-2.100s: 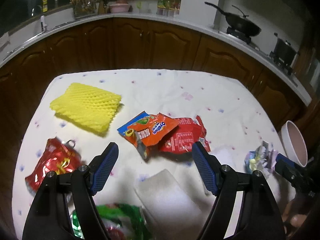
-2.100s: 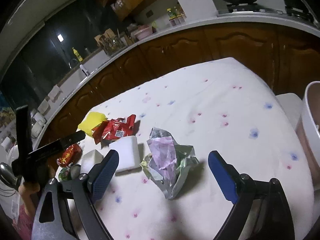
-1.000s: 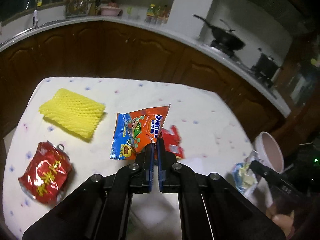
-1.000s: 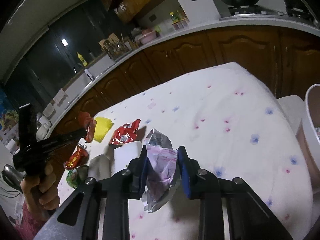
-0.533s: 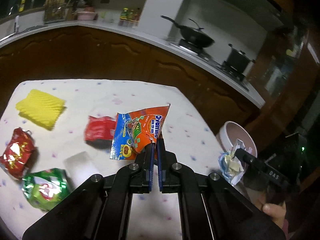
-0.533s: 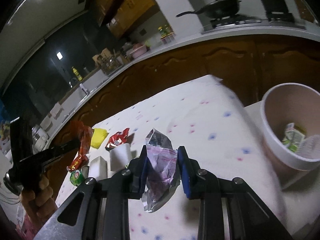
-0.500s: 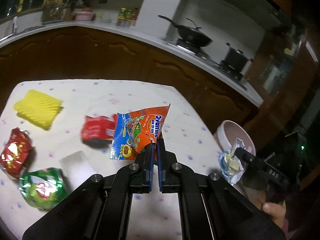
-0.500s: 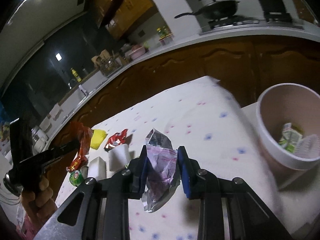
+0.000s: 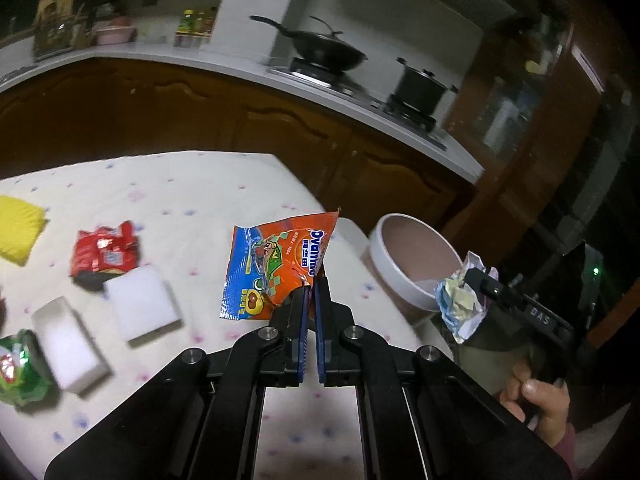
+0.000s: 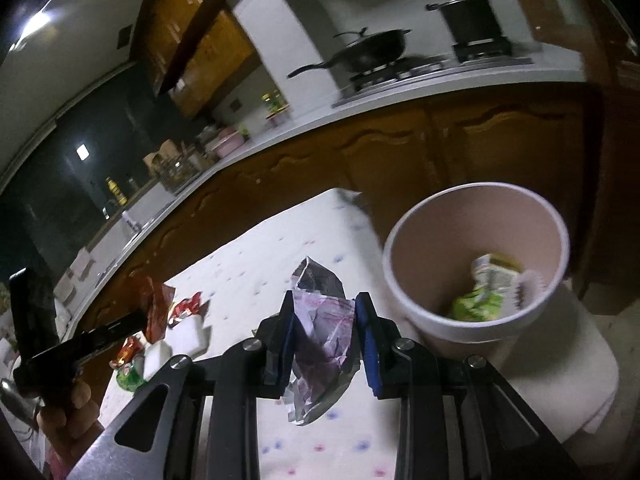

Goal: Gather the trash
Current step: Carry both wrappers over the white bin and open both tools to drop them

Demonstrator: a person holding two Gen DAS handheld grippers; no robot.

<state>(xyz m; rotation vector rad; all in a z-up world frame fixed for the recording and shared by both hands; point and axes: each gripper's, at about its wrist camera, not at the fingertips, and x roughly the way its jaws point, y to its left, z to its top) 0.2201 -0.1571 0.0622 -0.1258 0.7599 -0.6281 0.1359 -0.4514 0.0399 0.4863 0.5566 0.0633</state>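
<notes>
Above the worktop (image 9: 168, 184), the left gripper (image 9: 310, 292) jaws pinch the orange wrapper's (image 9: 276, 264) bottom corner, wrapper upright; the right gripper (image 10: 325, 320) jaws clamp the crumpled foil wrapper (image 10: 320, 332) mid-length, standing upright.

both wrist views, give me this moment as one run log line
left hand-held gripper: shut on orange wrapper | right hand-held gripper: shut on crumpled wrapper | bin: beside table, trash inside
</notes>
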